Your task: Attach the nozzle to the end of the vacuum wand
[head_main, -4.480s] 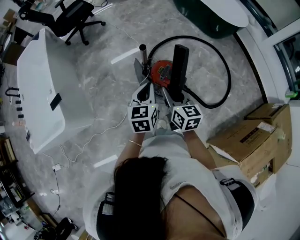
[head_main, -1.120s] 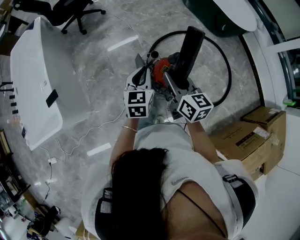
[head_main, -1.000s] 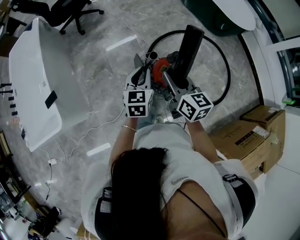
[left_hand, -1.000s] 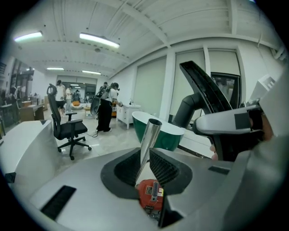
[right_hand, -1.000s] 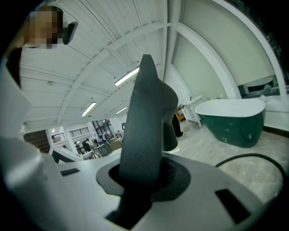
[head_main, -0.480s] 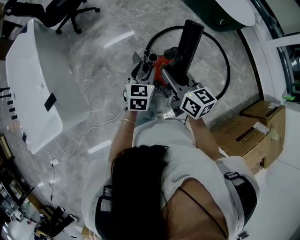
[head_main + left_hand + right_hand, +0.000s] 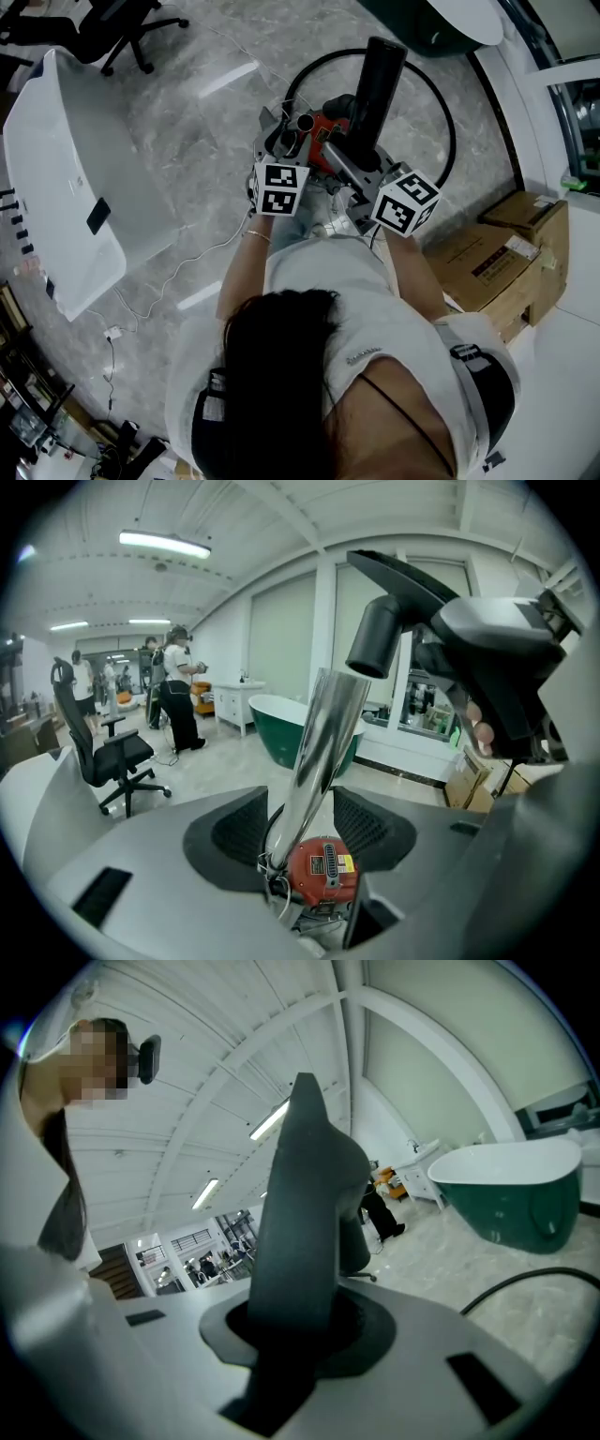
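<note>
The silver vacuum wand (image 7: pixel 322 752) rises from the red vacuum body (image 7: pixel 322 872); its open top end (image 7: pixel 303 123) shows in the head view. My left gripper (image 7: pixel 305 829) (image 7: pixel 286 148) is open around the wand. Its jaws have just been opening, and the pads stand a little off the tube on both sides. The black nozzle (image 7: pixel 375 86) (image 7: pixel 298 1222) points up and away. My right gripper (image 7: pixel 363 166) (image 7: pixel 300 1335) is shut on its lower part. In the left gripper view the nozzle's round collar (image 7: pixel 375 649) hangs beside the wand's top, apart from it.
A black hose (image 7: pixel 442 122) loops over the grey marble floor behind the vacuum. A white tub-like unit (image 7: pixel 66 187) stands at the left, with an office chair (image 7: pixel 103 28) beyond it. Cardboard boxes (image 7: pixel 497 253) sit at the right, a green bathtub (image 7: pixel 309 728) farther off. Thin cables (image 7: pixel 178 267) trail across the floor.
The left gripper's jaws have come apart and released the wand, and that gripper has shifted down along it toward the red body. The right gripper still holds the nozzle beside the wand.
</note>
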Demonstrator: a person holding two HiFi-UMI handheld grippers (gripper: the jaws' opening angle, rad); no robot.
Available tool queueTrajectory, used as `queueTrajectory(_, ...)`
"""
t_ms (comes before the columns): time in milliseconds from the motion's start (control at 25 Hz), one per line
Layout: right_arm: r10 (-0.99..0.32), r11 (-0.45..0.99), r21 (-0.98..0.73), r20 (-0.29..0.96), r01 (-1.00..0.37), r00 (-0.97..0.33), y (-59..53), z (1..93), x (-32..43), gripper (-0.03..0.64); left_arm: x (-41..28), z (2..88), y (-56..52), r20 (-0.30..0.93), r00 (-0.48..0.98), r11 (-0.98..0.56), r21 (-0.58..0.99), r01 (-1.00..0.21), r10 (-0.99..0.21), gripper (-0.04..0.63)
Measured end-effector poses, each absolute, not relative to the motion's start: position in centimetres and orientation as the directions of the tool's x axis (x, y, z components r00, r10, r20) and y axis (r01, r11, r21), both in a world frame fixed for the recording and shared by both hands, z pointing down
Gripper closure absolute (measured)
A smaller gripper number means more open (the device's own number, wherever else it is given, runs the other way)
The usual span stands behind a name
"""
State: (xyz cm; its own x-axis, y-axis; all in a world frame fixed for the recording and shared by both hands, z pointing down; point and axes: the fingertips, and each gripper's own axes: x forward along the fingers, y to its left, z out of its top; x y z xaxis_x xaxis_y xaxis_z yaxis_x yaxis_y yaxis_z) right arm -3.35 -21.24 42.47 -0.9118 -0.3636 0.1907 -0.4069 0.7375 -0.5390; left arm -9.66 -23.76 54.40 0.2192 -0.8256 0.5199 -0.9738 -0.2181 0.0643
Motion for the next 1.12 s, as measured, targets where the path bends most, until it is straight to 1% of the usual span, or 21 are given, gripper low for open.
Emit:
queueTrajectory(120, -0.337, 0.731, -0.574, 0.167, -0.369, -0.927, -21.1, 41.9, -3.5, 0.520, -9.8, 55.2, -24.2, 0.526, 0.227, -0.229, 0.062, -0.971, -0.819, 0.391)
queueTrajectory(360, -0.323, 0.722, -0.605, 0.134, -0.335, -0.937, -21.2, 41.2, -3.9, 0.520, -9.2, 56.0, -25.2, 0.508, 0.293, -0.308, 0.058, -0.950, -0.810, 0.391)
queueTrajectory(680, -0.271, 0.721, -0.639, 0.097, -0.269, -0.958, -20.9, 40.2, -4.3, 0.520, -8.7, 56.5, -25.9, 0.503, 0.309, -0.333, 0.044, -0.942, -0.807, 0.394)
queueTrajectory(840, -0.241, 0.712, -0.658, 0.099, -0.245, -0.965, -20.9, 40.3, -4.2, 0.519, -8.2, 56.5, -26.1, 0.493, 0.318, -0.342, 0.043, -0.939, -0.810, 0.426)
queueTrajectory(1120, -0.192, 0.681, -0.703, 0.098, -0.205, -0.976, -20.7, 40.5, -4.8, 0.520, -8.4, 56.6, -26.1, 0.482, 0.321, -0.335, 0.059, -0.940, -0.815, 0.428)
